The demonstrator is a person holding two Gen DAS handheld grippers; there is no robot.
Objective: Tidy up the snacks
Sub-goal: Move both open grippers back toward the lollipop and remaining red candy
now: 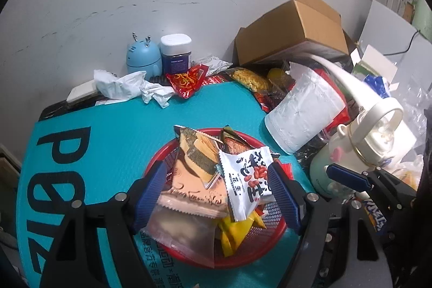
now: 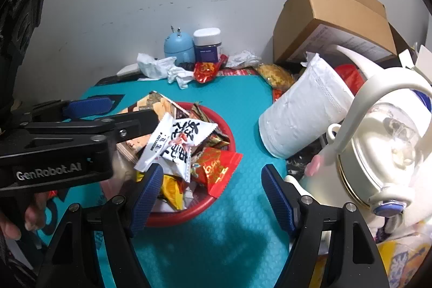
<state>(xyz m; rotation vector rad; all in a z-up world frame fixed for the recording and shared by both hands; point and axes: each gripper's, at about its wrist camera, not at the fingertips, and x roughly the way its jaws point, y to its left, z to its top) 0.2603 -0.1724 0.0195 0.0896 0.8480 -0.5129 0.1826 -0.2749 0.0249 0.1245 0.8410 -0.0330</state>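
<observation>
My left gripper (image 1: 216, 190) hangs over the red basket (image 1: 272, 231), jaws apart around the white peanut packet (image 1: 247, 180), pads clear of it. Basket sits mid-mat (image 1: 113, 120), heaped with snacks. My right gripper (image 2: 209, 196) is spread, empty, at the basket's right rim.

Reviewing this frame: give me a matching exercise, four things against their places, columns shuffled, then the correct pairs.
Things:
1. white peanut packet
2. blue egg-shaped gadget
3. cardboard box
4. white kettle

Places:
A. at the wall, beside the dark jar
B. on the heap in the red basket
C. right edge of the teal mat, next to the white pouch
D. far right corner, flap open

Pairs: 1-B, 2-A, 3-D, 4-C
</observation>
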